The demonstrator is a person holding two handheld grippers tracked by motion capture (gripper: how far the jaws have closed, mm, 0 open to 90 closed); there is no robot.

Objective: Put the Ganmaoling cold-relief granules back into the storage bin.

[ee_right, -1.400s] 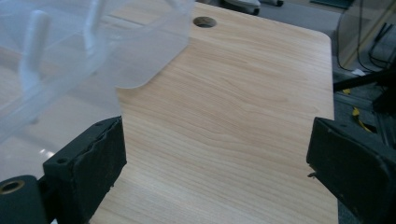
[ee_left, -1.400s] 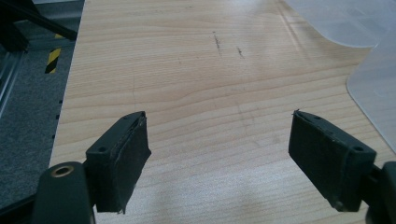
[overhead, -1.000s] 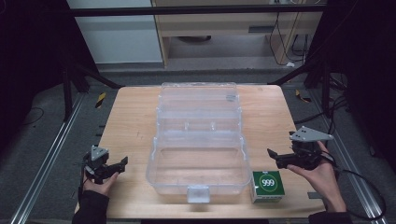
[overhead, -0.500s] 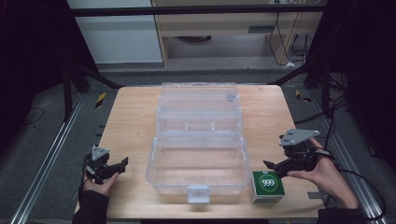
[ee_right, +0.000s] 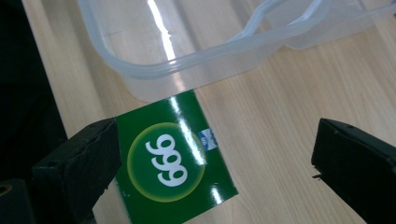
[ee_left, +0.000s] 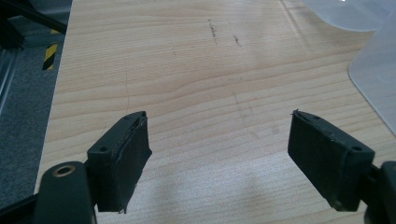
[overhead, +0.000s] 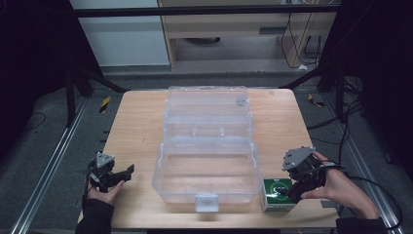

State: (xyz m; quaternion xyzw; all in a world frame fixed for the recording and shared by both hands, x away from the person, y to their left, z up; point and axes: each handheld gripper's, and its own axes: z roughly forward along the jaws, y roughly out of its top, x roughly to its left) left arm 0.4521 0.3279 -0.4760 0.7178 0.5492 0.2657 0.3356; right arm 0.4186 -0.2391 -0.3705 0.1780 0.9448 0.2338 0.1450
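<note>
Down and inward the right gripper (overhead: pixel 292 191) has dropped, fingers (ee_right: pixel 74 163) apart over the green box (ee_right: pixel 175 163) on the desk (overhead: pixel 131 126) beside the clear case (overhead: pixel 207 161). Closing likely follows. Left gripper (overhead: pixel 122 175) rests open.

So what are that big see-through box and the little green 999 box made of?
The open clear box looks like thin glossy plastic: the table's grain shows through it and light streaks its rim. The green 999 box seems glossy printed cardboard, judging by its sharp flat edges and sheen, though that is less certain.
</note>
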